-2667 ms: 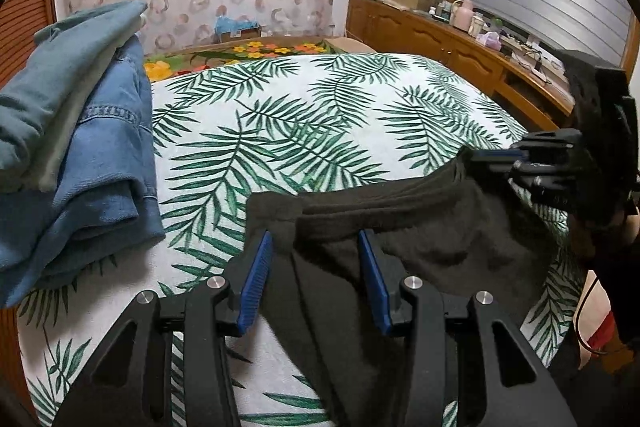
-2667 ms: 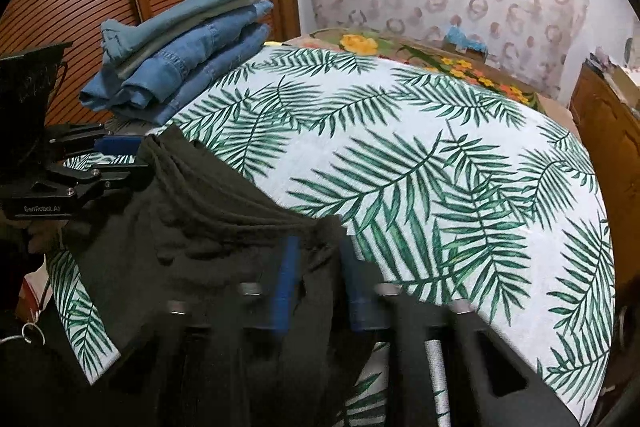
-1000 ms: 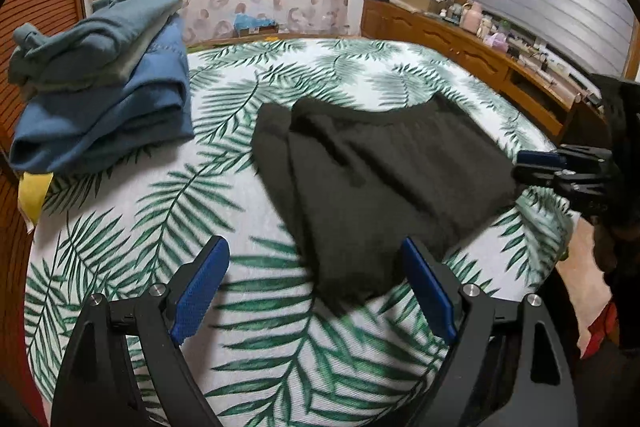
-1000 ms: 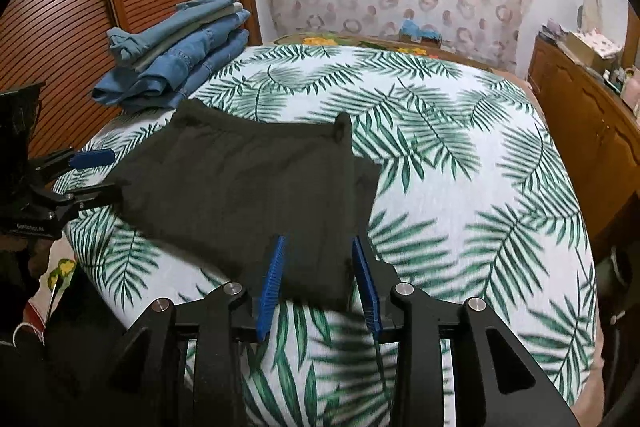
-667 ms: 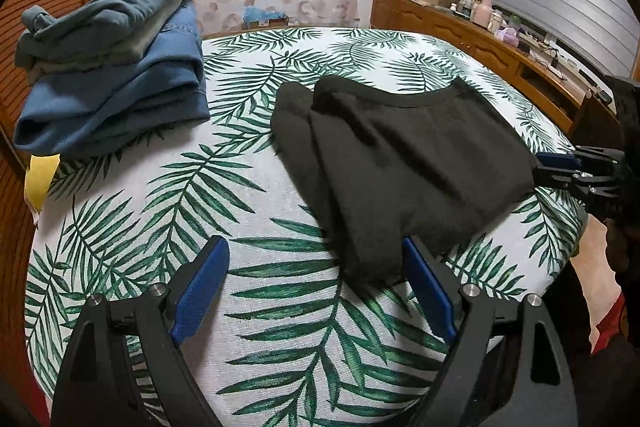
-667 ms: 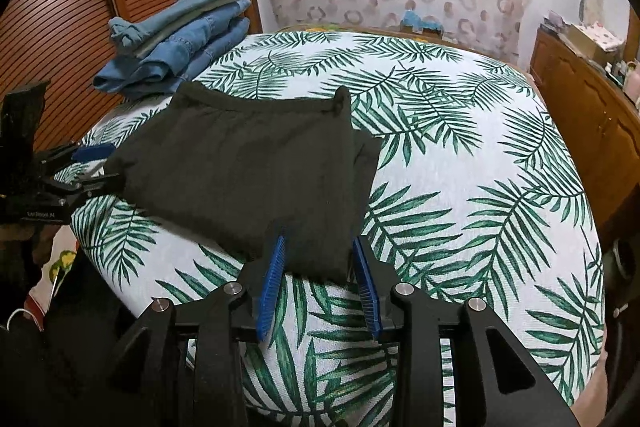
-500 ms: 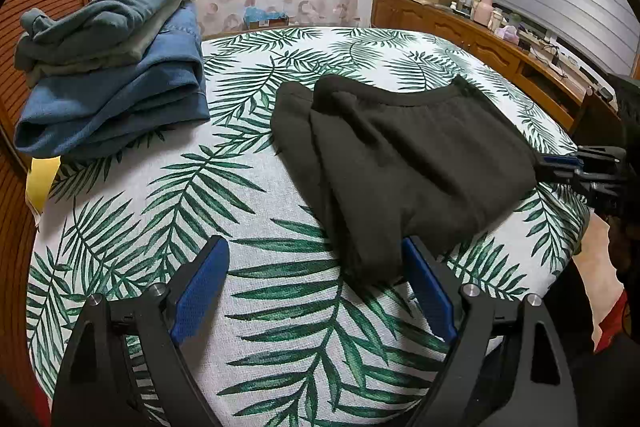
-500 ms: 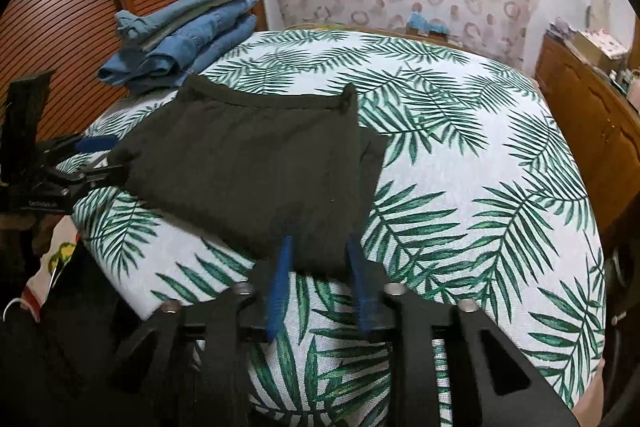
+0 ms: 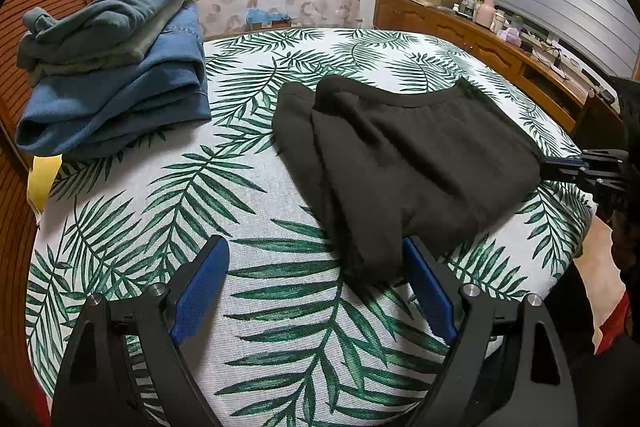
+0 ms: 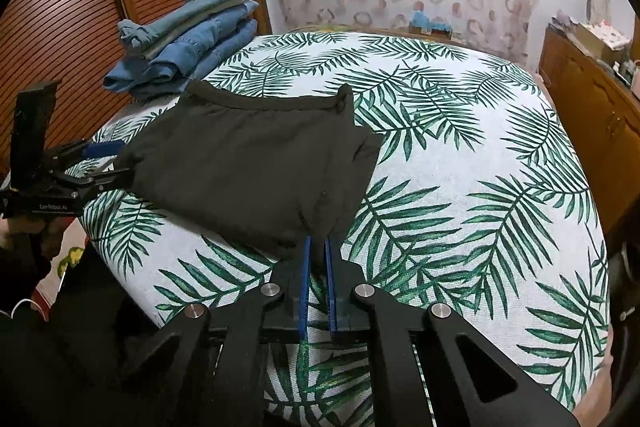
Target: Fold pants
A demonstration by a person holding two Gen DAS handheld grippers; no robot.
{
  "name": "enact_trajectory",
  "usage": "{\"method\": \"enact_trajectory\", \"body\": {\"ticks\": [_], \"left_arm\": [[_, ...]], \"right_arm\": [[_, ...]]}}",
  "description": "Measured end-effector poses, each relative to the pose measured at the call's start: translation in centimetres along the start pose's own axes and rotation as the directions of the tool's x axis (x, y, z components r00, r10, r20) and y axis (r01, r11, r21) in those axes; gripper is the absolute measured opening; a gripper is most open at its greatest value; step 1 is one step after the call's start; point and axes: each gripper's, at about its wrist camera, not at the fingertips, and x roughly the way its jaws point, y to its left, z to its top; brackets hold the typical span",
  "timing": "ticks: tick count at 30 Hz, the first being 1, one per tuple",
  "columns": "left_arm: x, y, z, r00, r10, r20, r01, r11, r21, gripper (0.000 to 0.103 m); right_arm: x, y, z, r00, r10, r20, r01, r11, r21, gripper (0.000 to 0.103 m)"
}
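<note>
The left gripper (image 9: 316,287) points down at a slant over the near edge of the round table covered in a white cloth printed with green palm leaves (image 9: 160,203). Its blue-padded jaws stand wide apart, with one corner of the folded black knit pants (image 9: 408,163) lying between them, no pad pressing on it. The right gripper (image 10: 316,247) also slants downward at the opposite near corner of the pants (image 10: 256,163); its jaws have just been closing and now pinch the fabric edge between the blue pads. There is one pair of black pants, lying flat on the table near the person's side. Beyond it, at the table's far left, sits one stack of folded blue denim garments (image 9: 116,75). Two grippers are in view.
</note>
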Motion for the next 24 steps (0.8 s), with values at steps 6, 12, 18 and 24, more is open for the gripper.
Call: {"method": "enact_trajectory", "body": {"ticks": [6,12,18,24], "left_arm": [[0.0,0.0,0.0,1.0,0.0,0.0,0.0,1.0,-0.001,0.088],[-0.2,0.0,0.1,1.0,-0.02,-0.001,0.02,1.0,-0.013,0.088],[-1.2,-0.1,1.7,0.998,-0.055,0.044,0.056,0.998,-0.011,0.088],[-1.2,0.1,3.7,0.994,-0.078,0.077,0.08,0.997,-0.016,0.087]], "right_arm": [[-1.0,0.1,0.7,0.999,-0.021,0.026,0.021,1.0,0.014,0.017],[-0.6,0.4,1.5,0.998,-0.059,0.027,0.059,0.998,0.003,0.038],[0.6,0.6,2.5,0.997,-0.064,0.031,0.064,0.998,0.014,0.042],[2.1,0.5,3.5,0.996,-0.08,0.033,0.08,0.997,0.005,0.043]]}}
